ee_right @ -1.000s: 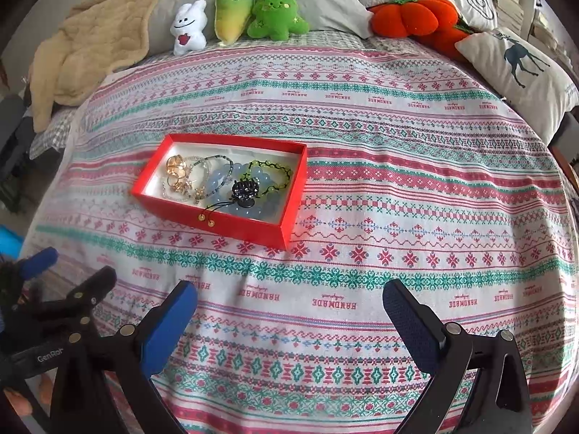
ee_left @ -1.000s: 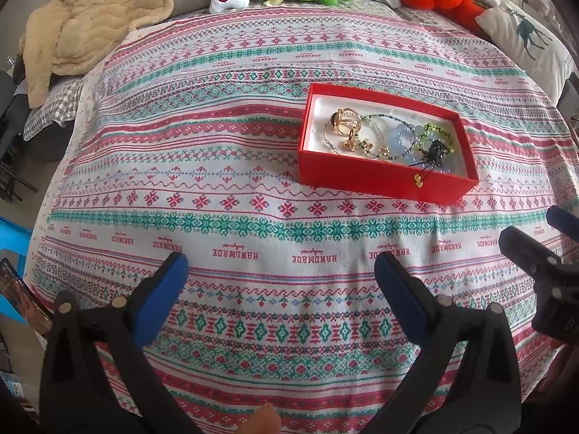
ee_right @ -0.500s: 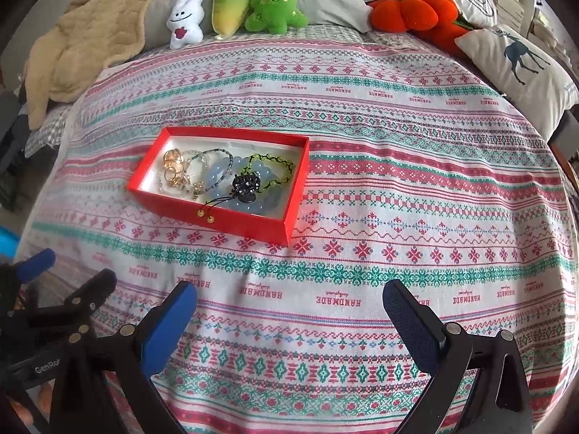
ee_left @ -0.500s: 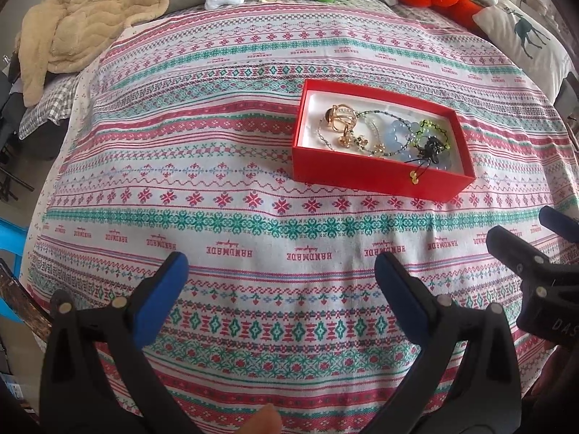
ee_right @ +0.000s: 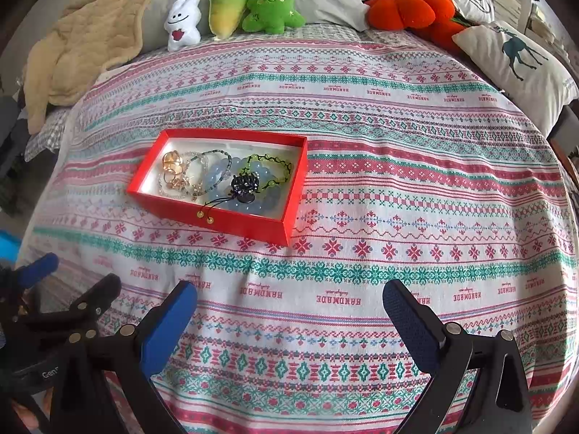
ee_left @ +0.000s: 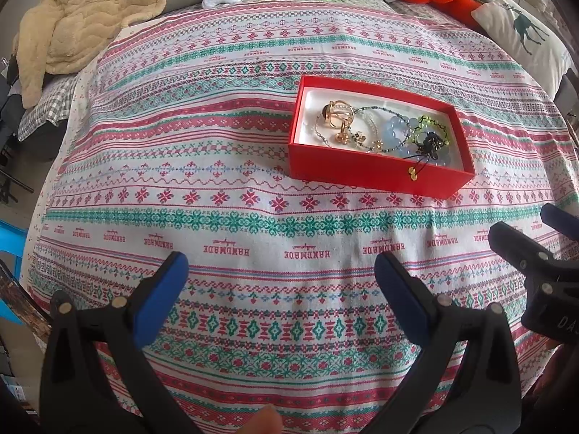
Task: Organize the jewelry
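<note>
A red jewelry box [ee_left: 372, 171] with a white lining sits on the patterned bedspread; it also shows in the right wrist view [ee_right: 249, 225]. Inside lie gold rings [ee_left: 338, 114], blue bead bracelets [ee_right: 217, 177], a green cord bracelet [ee_right: 275, 166] and a black ornament [ee_right: 246, 184] whose cord hangs over the front wall. My left gripper [ee_left: 280, 282] is open and empty, well short of the box. My right gripper [ee_right: 289, 311] is open and empty, nearer than the box and to its right. Each gripper shows at the edge of the other's view.
The patterned bedspread [ee_right: 398, 188] covers the bed. Plush toys [ee_right: 231, 7], an orange pumpkin cushion [ee_right: 409, 9] and a deer pillow [ee_right: 517, 61] line the far side. A beige blanket [ee_left: 83, 18] lies at the far left. The bed's left edge drops off.
Both views have drawn slightly closer to the box, which sits a little lower and larger in frame. Both grippers remain open.
</note>
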Demonstrator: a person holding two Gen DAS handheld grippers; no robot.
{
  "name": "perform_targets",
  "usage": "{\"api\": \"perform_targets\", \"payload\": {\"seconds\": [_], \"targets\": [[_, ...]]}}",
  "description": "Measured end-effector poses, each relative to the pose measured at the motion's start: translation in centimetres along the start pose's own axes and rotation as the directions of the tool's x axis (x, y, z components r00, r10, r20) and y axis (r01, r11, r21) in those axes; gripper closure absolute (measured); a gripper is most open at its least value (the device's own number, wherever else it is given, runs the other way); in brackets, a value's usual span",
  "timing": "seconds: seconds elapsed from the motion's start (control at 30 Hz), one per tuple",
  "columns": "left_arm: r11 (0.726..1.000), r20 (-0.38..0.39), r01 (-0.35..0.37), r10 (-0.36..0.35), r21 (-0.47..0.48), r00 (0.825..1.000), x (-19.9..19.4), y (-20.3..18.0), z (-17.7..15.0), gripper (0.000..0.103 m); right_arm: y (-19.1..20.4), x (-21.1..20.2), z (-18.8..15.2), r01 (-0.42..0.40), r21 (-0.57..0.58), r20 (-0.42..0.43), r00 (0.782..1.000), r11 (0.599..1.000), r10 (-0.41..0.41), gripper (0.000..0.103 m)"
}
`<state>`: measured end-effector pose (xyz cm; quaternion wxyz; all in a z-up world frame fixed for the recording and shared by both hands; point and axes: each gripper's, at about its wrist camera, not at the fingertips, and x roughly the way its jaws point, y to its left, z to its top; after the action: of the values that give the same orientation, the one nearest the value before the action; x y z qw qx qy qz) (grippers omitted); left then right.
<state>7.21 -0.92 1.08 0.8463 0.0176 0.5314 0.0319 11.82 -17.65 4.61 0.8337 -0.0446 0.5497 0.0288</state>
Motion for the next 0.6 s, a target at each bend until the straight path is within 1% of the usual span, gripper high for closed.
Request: {"api": "perform_targets", "payload": {"seconds": [0.6], "targets": [[1.000,-0.007,0.008,-0.008,-0.007,1.000,0.10,-0.03,-0.16,0.001,0.11,0.15,-0.05,-0.001,0.005,-0.005,1.000,1.000,0.001,0.000]]}}
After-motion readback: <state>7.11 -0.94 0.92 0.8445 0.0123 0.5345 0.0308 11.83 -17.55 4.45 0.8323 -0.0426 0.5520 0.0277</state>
